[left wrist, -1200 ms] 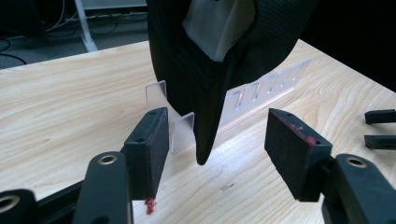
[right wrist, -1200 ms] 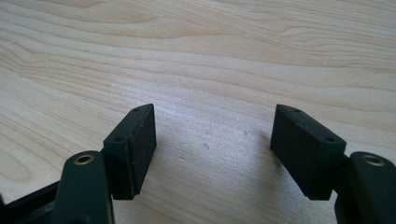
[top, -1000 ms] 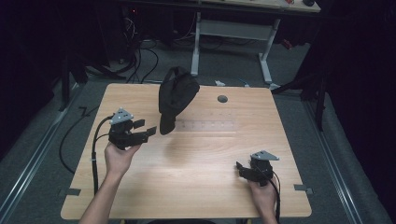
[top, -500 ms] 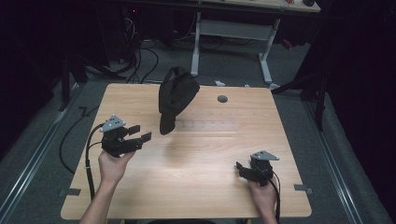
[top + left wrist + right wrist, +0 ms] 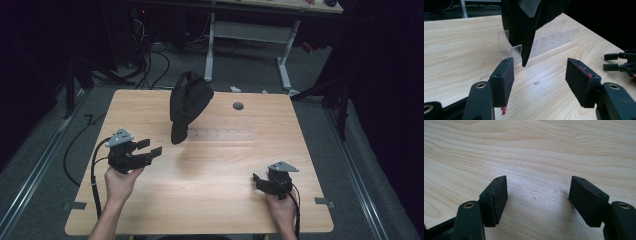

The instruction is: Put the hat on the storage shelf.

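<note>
Left gripper [image 5: 150, 149]: black body, grey 3-cornered plate on top, black cable looping off rear. 2 black jaws, flat rectangular pads [image 5: 504, 80], brass-ringed screw holes at bases, red flecks on pad edges. Right gripper [image 5: 256, 179]: same black build, grey plate, black cable, brass-ringed screws. Forearms bare, no sleeves in view.

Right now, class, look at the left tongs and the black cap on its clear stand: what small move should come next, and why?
Probably ease the left tongs forward toward the black cap. Their jaws stand open with nothing between them, and the cap's lower tip hangs just ahead of them, beside the clear stand. The right tongs rest open, apart from both.
</note>
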Demonstrator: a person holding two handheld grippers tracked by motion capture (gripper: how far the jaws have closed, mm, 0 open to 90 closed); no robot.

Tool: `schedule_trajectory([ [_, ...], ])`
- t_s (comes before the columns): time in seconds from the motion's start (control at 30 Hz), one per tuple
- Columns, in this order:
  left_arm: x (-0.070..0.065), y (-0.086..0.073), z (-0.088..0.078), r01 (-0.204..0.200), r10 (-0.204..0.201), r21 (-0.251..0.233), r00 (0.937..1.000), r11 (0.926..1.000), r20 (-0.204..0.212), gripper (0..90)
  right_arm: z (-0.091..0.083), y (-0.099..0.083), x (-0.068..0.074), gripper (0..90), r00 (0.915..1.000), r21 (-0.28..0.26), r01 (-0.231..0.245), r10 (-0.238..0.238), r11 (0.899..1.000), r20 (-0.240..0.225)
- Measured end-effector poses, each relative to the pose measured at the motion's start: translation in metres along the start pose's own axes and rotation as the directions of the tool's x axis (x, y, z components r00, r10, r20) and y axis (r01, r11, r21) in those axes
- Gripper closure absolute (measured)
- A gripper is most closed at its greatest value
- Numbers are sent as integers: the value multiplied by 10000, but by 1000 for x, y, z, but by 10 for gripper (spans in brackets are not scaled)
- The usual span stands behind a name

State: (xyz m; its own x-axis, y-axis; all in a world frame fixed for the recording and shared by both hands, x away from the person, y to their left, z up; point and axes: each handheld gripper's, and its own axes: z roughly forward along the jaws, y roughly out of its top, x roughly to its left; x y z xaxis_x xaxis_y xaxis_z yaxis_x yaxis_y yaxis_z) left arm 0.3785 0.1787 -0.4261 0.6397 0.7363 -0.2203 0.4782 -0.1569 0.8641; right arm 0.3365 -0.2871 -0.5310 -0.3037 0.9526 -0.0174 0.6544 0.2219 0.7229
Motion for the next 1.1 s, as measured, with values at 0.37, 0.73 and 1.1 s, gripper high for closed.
schedule_trajectory([
  [0.37, -3, -18, 4, 176, -179, 276, 9998, 9995, 83, 398, 0, 0, 0, 313, 10000, 3, -1, 1, 10000, -5],
  [0.73, 0, -40, 13, 410, -395, 904, 9991, 9951, -181, 409, 0, 0, 0, 313, 10000, 5, -2, 2, 10000, -7],
  [1.1, 2, -62, 28, 401, -320, 1447, 9978, 9887, -575, 399, 0, 0, 0, 313, 10000, 6, -2, 2, 10000, -5],
])
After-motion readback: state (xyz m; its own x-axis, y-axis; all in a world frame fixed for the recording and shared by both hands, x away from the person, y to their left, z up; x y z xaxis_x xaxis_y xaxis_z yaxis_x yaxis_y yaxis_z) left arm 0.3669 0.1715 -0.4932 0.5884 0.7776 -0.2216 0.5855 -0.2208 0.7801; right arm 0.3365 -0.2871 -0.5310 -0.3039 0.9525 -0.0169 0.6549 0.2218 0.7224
